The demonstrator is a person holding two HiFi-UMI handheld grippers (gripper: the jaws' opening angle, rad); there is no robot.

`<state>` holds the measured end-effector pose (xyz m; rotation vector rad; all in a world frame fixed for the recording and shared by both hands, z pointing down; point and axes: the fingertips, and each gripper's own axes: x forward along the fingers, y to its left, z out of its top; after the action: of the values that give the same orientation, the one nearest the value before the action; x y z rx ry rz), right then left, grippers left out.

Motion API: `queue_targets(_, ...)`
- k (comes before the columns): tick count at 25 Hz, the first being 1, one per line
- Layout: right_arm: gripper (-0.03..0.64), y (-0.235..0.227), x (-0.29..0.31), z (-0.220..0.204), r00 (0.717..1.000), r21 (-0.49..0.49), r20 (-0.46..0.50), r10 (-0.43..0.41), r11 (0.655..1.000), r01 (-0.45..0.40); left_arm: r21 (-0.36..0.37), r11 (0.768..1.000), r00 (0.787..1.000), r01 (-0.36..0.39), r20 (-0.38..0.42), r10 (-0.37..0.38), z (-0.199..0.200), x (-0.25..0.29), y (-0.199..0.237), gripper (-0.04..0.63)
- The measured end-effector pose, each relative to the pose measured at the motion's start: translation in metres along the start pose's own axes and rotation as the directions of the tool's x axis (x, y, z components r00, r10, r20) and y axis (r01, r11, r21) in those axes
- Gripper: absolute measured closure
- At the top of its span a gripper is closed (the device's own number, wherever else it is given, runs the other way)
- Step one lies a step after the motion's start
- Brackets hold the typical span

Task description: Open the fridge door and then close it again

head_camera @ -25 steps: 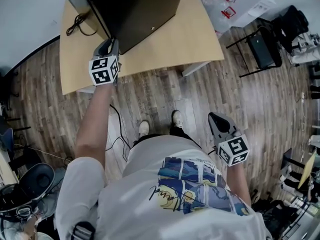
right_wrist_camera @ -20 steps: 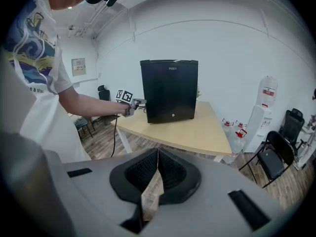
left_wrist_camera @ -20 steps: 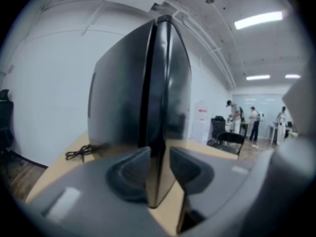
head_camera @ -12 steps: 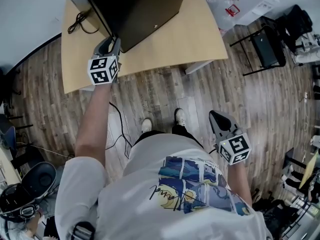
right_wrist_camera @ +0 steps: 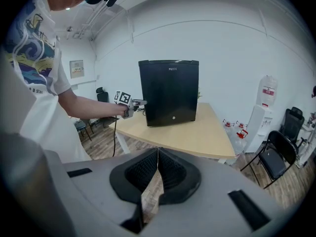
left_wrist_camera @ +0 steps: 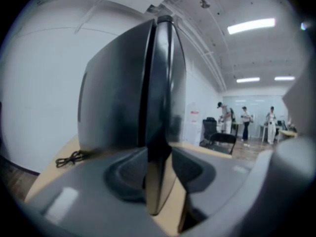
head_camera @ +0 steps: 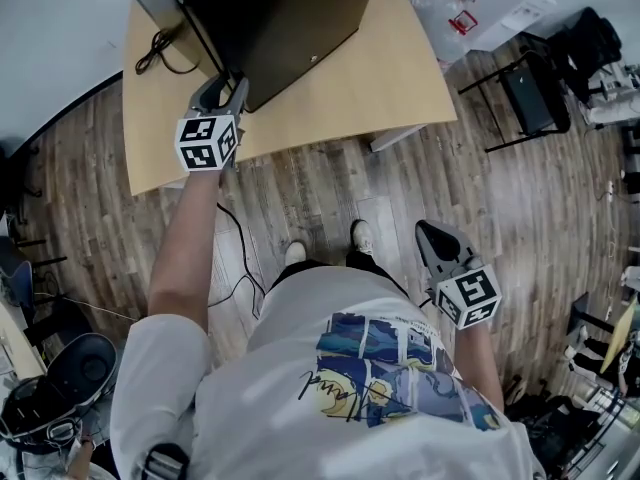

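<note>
Presently: black compact fridge (head_camera: 280, 18), standing near the far left corner of the desk (head_camera: 400, 78), door closed flush in the right gripper view. Left tool (head_camera: 230, 88) is at the door's left edge (left_wrist_camera: 159, 83); its jaws have just been opening and are released, with that edge between them. Right tool (head_camera: 437, 240) is low at the person's side above the floor (head_camera: 320, 188), clenched on nothing.

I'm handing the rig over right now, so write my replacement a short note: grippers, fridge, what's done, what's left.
Left gripper: jaws apart, just been opening, either side of the door edge, not pinching.
Right gripper: jaws together, empty, back from the table.
Fridge on the table, door looks shut.
Done: unclear whether the door was opened already.
Left: if not, open it, then close it.
</note>
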<state>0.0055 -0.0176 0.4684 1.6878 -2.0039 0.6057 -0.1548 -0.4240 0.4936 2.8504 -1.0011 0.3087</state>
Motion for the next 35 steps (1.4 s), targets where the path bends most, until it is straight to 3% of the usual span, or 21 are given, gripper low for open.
queue_targets(6,0.603,0.000,0.002,0.001,1.000,-0.011,-0.007,0.006,1.000,-0.006,-0.006,1.000,1.000,0.006,-0.017,-0.006,0.001,0.002,-0.001,0.439)
queue_targets(15,0.603,-0.003,-0.011,-0.006,1.000,-0.023,-0.007,0.011,1.000,-0.011,0.005,0.999,0.998,-0.042,-0.036,0.043,0.001,-0.002,-0.005,0.442)
queue_targets(19,0.603,-0.008,-0.018,-0.010,1.000,-0.018,-0.008,0.010,1.000,-0.010,0.056,0.998,0.999,-0.017,-0.027,0.019,-0.003,-0.015,-0.036,0.451)
queue_targets(23,0.603,-0.014,-0.023,-0.008,1.000,-0.039,-0.002,0.025,0.999,-0.025,0.019,0.998,0.997,-0.068,-0.020,0.068,-0.002,-0.017,-0.048,0.449)
queue_targets(35,0.603,-0.039,-0.031,-0.019,0.998,-0.019,0.030,0.061,0.998,-0.061,0.015,0.994,0.993,-0.111,-0.042,0.111,-0.005,-0.024,-0.084,0.453)
